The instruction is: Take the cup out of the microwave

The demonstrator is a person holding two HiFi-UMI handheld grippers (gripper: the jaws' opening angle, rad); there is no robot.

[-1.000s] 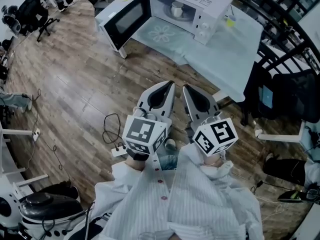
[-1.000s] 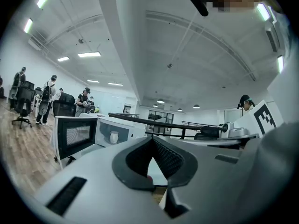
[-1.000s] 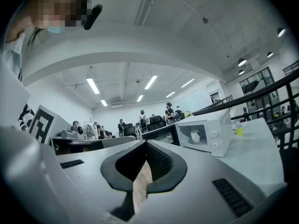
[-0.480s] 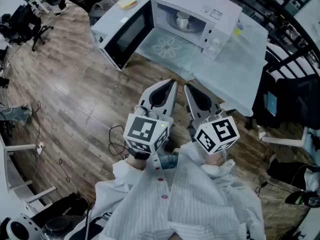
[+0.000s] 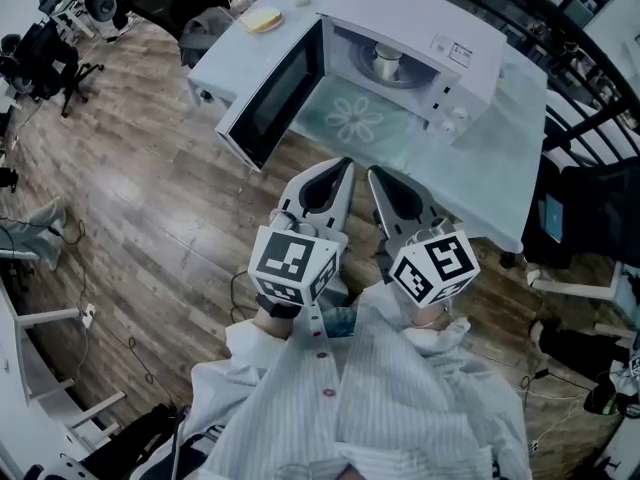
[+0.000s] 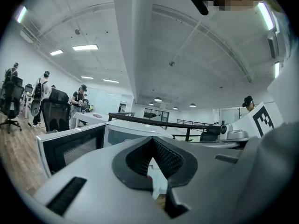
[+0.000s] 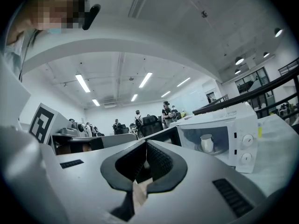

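Broadly, we look down on an open office with a wooden plank floor [image 5: 150,198], office chairs [image 5: 50,38] at its far left edge and a dark railing [image 5: 590,78] along the right. In the gripper views the same room has a white ceiling with strip lights [image 7: 145,80], and people [image 7: 167,111] stand well away at the back.

Ahead of us is a counter [image 5: 500,158] under a pale cloth printed with a flower [image 5: 357,120]. On it sits a white microwave [image 5: 410,13], its door [image 5: 272,98] swung wide open to the left and hanging out past the counter's front edge. A yellowish item [image 5: 262,18] lies on the counter behind the door.

We hold the left gripper [image 5: 343,163] and the right gripper [image 5: 372,171] side by side, level, in front of the counter; neither touches the microwave. The jaws of both are closed tip to tip with nothing between them.

The cup [image 5: 387,63] stands upright on the turntable inside the microwave cavity, and it also shows through the opening in the right gripper view. A loose cable [image 5: 240,283] trails on the floor near our left sleeve.
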